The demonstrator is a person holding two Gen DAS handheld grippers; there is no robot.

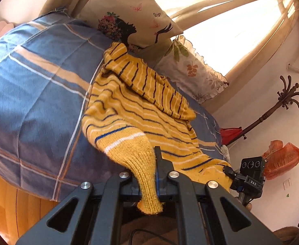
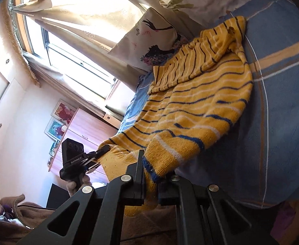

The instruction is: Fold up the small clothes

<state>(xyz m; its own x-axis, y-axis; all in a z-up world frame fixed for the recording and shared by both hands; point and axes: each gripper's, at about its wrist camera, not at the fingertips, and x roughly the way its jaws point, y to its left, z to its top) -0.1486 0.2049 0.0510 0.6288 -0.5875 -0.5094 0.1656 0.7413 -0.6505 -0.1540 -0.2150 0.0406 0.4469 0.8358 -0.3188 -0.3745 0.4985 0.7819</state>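
A yellow knit sweater with dark blue and white stripes lies on the blue plaid bed, one sleeve folded across its upper part. My left gripper is shut on the sweater's near hem corner, which hangs down between the fingers. My right gripper is shut on the other hem corner of the sweater. The right gripper also shows in the left wrist view, and the left gripper shows in the right wrist view, each pinching the hem.
Two printed pillows lean at the head of the bed under a bright curtained window. A coat stand stands by the wall. A wooden dresser stands beside the bed. The floor is wooden.
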